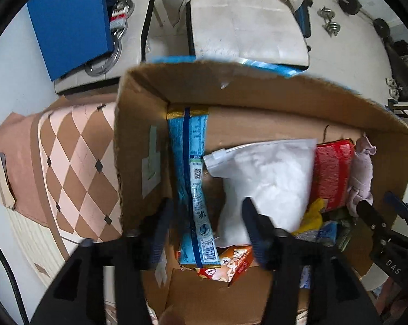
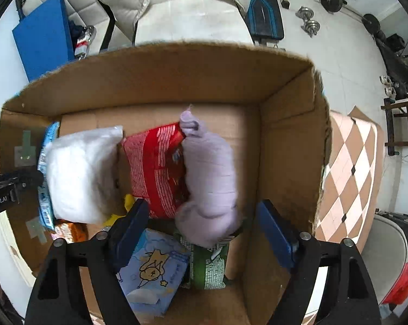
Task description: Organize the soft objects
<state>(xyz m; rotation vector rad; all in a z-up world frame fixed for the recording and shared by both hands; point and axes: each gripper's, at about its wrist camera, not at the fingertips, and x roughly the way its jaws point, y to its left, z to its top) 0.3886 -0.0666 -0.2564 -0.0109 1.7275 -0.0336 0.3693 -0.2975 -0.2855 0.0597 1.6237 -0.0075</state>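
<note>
Fingers spread on both grippers, left gripper [image 1: 208, 228] and right gripper [image 2: 202, 228], gripping nothing, poised over the cardboard box [image 2: 160, 75]. Inside the box: blue packet [image 1: 193, 178] against its left wall, white bag [image 1: 266, 184] beside it, then red packet [image 2: 156, 168], then lilac cloth bundle [image 2: 209, 178] nearest its right wall.
</note>
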